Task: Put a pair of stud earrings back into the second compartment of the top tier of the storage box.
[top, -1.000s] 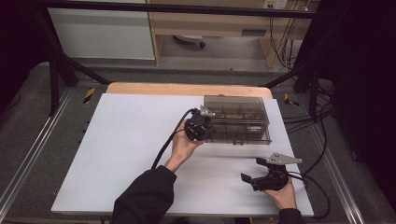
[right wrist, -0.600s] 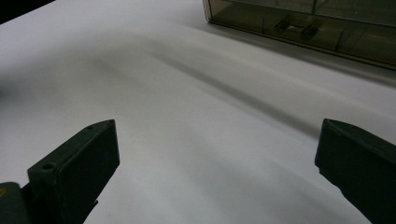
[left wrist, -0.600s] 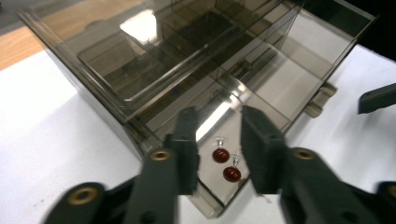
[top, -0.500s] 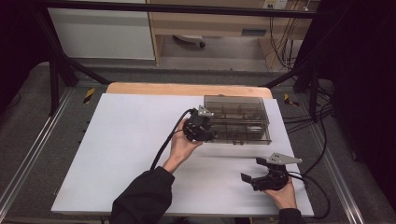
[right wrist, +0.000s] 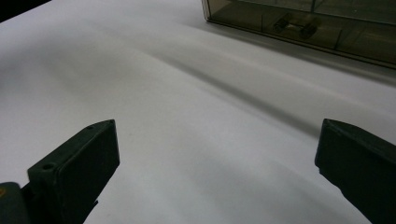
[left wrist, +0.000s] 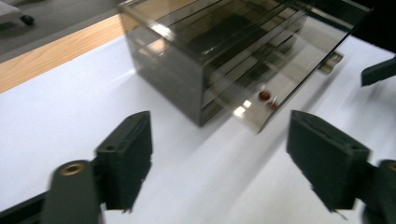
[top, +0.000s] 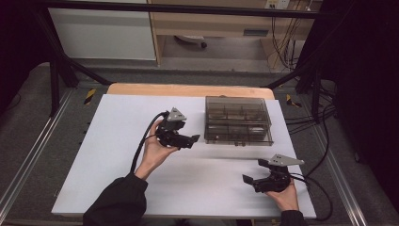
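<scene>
The smoky drawer box [top: 238, 121] sits at the far right of the white worktop [top: 113, 141]; the left tool [top: 187, 140], spread wide and empty, hangs just off its left end, likely lined up for a drawer; it has drawn back from the box; the right tool [top: 256, 176] idles wide near the front edge, unmoved.

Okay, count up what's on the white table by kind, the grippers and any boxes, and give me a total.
Grippers: 2, the left gripper and the right gripper, both with fingers apart and holding nothing.
Smoky clear compartment boxes: 1, the box at the far right of the table.
Total: 3.
</scene>
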